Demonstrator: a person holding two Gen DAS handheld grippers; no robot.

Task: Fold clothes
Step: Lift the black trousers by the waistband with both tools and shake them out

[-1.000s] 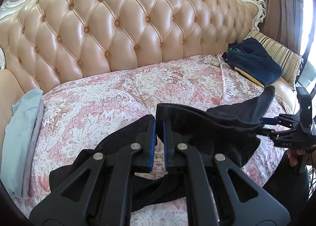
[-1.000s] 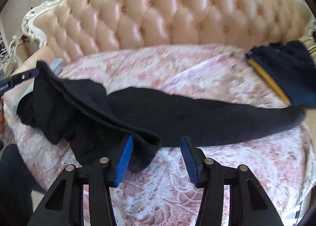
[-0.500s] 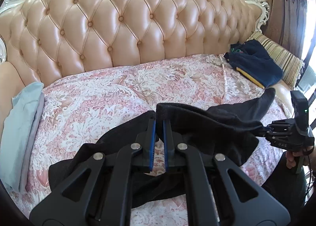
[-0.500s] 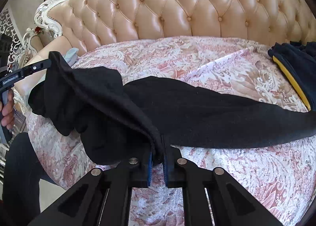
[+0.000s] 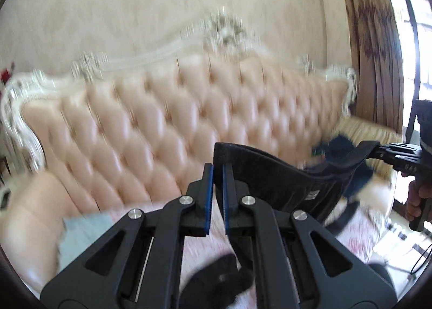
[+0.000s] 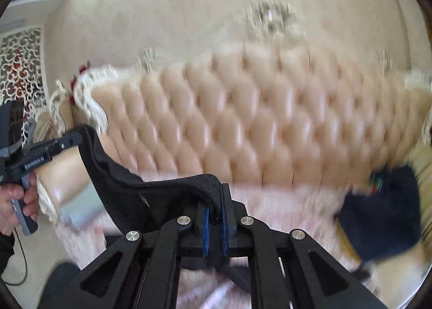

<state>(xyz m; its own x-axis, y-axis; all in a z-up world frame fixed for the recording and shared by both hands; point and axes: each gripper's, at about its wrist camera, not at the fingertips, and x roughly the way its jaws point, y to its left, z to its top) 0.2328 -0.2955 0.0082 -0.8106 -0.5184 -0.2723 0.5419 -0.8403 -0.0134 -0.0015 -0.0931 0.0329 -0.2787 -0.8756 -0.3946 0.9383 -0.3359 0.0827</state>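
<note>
A black garment (image 5: 283,174) hangs stretched between both grippers, lifted above the bed. My left gripper (image 5: 217,171) is shut on one corner of it. The far corner is held by my right gripper (image 5: 378,151) at the right. In the right wrist view my right gripper (image 6: 214,201) is shut on a folded edge of the black garment (image 6: 151,195), and my left gripper (image 6: 73,140) holds the other end at the left. The lower part hangs below the fingers, mostly hidden. Both views are blurred.
A tufted peach headboard (image 5: 167,125) fills the background. A dark blue folded pile (image 6: 383,211) lies at the right on the pink floral bedspread (image 6: 283,206). A light blue folded cloth (image 5: 83,233) lies at the left. A curtain (image 5: 378,39) hangs at the right.
Both grippers have risen sharply, lifting the black garment off the bed. The right gripper shut on it between one second and half a second ago.
</note>
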